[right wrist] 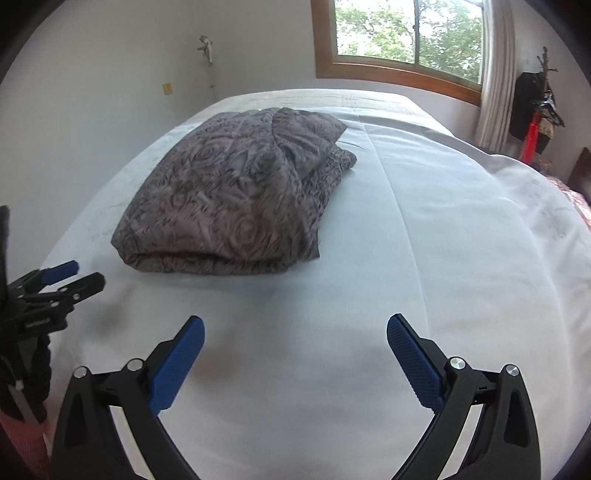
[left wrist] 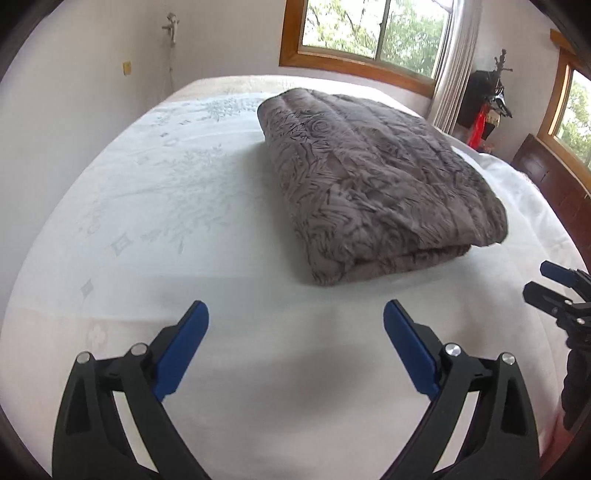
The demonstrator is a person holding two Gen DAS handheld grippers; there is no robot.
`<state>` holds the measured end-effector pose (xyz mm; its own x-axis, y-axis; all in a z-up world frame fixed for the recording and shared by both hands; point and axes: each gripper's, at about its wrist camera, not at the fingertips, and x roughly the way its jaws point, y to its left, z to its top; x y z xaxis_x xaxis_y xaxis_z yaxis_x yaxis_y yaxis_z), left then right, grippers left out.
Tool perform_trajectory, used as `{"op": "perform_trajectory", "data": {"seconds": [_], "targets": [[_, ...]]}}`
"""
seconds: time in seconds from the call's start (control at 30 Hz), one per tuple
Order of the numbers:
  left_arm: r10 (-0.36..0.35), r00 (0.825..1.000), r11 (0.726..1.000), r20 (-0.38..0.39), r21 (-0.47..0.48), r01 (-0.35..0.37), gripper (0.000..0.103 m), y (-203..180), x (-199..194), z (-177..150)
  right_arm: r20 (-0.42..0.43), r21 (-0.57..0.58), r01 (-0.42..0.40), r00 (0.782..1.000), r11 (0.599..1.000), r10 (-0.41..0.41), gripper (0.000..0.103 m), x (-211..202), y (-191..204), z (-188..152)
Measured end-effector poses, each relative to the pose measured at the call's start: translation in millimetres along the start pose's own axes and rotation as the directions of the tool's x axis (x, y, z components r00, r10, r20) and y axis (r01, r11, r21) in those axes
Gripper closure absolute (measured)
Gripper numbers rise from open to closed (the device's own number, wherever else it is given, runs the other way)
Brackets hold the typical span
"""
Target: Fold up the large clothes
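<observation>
A grey-brown quilted blanket point(left wrist: 376, 177) with a rose pattern lies folded into a thick rectangle on the white bed point(left wrist: 184, 206). In the right wrist view the same blanket point(right wrist: 229, 199) sits left of centre, its folded edge facing me. My left gripper point(left wrist: 295, 314) hovers over bare sheet short of the blanket, blue pads wide apart, nothing between them. My right gripper point(right wrist: 295, 328) is likewise open and empty above the sheet. Each gripper shows at the edge of the other's view: the right gripper point(left wrist: 546, 284) and the left gripper point(right wrist: 83, 273).
A wooden-framed window point(left wrist: 373, 33) and a curtain point(left wrist: 454, 77) stand behind the bed. A coat rack with dark and red items point(left wrist: 487, 107) is at the back right, beside a dark wooden headboard point(left wrist: 554, 181). White sheet point(right wrist: 443, 240) spreads right of the blanket.
</observation>
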<state>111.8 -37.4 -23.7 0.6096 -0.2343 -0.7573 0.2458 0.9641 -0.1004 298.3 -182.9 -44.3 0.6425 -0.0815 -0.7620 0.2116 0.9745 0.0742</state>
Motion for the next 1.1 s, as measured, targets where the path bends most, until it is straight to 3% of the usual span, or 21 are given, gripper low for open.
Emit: {"op": "perform_trajectory", "data": {"seconds": [0.2,0.73,1.1], "targets": [[-0.011,1.0,1.0,0.013,-0.025,0.012,0.005,-3.0,-23.6,-17.0,0.004,0.006,0.029,1.0,1.0,-0.029,0.004,-24.8,-0.4,-21.5],[0.112,0.99,0.994,0.083,0.008,-0.113,0.005,-8.6,-71.8,-36.3,-0.011,0.042,0.023,1.0,0.999,-0.023,0.004,-62.0,2.1,-44.4],[0.113,0.987,0.993,0.118,0.006,-0.114,0.005,-10.3,-89.6,-40.4,0.02,0.031,0.033,0.999,0.999,-0.034,0.004,-79.3,5.4,-47.9]]}}
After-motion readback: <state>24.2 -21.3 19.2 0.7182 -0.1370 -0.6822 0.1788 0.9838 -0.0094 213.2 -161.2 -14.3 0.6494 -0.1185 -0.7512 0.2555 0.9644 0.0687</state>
